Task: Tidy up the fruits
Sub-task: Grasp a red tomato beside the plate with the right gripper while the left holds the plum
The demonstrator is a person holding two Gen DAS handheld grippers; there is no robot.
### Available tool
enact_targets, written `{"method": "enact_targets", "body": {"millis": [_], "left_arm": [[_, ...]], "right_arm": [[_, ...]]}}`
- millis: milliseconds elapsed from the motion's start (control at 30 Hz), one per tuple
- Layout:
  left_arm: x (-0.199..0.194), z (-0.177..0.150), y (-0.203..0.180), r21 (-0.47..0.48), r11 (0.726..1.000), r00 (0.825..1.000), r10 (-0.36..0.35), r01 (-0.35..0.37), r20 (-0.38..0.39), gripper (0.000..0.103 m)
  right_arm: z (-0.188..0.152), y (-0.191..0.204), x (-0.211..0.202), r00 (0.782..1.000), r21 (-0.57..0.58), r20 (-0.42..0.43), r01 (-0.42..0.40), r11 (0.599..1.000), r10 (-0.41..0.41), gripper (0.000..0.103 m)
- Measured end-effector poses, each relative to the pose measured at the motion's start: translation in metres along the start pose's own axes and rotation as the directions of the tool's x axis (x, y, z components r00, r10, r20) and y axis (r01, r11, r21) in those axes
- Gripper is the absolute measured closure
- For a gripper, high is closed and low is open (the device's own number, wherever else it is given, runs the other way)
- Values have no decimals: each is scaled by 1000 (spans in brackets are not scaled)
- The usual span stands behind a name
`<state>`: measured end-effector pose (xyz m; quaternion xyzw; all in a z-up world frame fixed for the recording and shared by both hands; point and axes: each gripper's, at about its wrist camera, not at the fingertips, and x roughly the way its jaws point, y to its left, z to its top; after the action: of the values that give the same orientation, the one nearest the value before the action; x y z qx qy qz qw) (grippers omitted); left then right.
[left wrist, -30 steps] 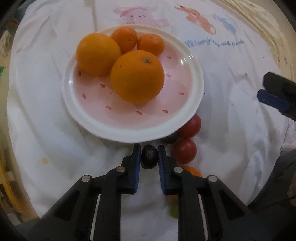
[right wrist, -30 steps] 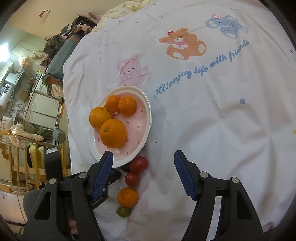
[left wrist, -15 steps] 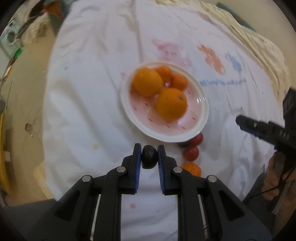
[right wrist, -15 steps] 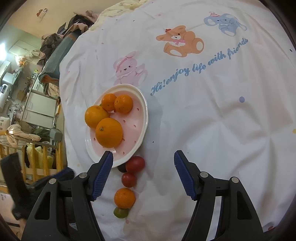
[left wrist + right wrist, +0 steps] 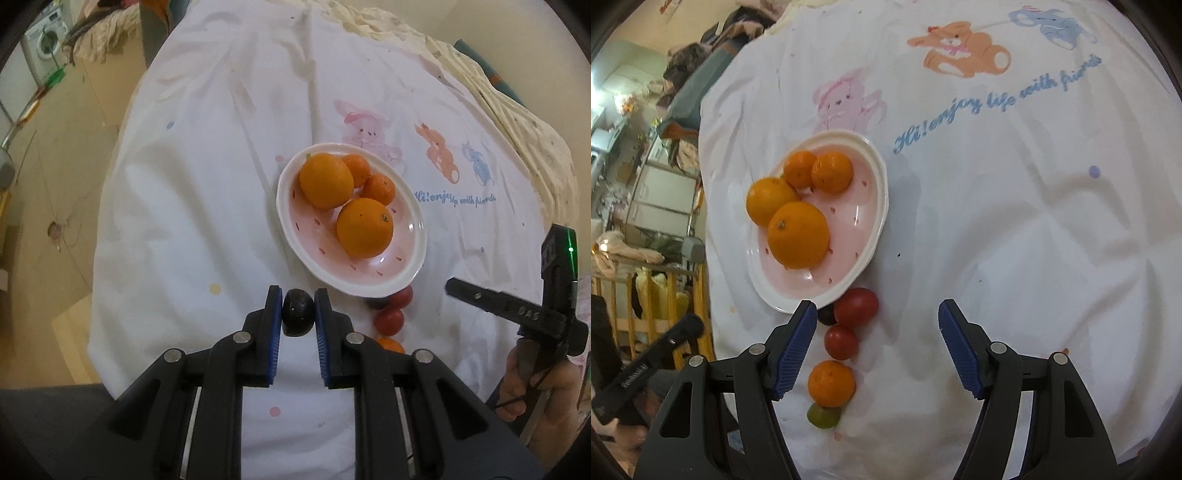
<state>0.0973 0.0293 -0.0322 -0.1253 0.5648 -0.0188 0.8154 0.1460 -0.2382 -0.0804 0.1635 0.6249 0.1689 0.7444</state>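
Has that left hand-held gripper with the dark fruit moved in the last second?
Yes. The left hand-held gripper, shut on the dark fruit, has risen away from the plate, which now looks smaller.

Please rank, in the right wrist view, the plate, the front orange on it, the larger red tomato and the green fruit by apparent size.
1. plate
2. front orange
3. larger red tomato
4. green fruit, partly hidden behind a small orange and nearer the camera, so unsure.

A home: washing machine (image 5: 44, 40), wooden crib rails (image 5: 613, 302), cartoon-print sheet (image 5: 1034, 221).
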Motion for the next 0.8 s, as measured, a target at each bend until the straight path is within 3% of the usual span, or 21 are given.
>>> {"method": "enact_targets", "body": {"millis": [200,333,467,633,800], "left_arm": [[-1,2,-12,28,999,999,-35,35,7,89],[-3,2,-13,29,998,999,-48,47,12,89],[-3,2,-9,9,999,999,-49,49,3,89],[-2,2,-5,-7,998,998,-55,55,-4,89],[0,2,-5,-1,999,999,-48,48,-4,89]], "right_arm": [[-3,27,28,993,-188,-35,103,977,-111,36],[-6,34,49,987,-254,-62,128,959,-148,36],[-11,48,57,979,-357,-24,180,917,-202,40],[-14,55,57,985,-396,-26,148,906,-172,61],[-14,49,51,987,-378,-36,130,917,-155,62]]}}
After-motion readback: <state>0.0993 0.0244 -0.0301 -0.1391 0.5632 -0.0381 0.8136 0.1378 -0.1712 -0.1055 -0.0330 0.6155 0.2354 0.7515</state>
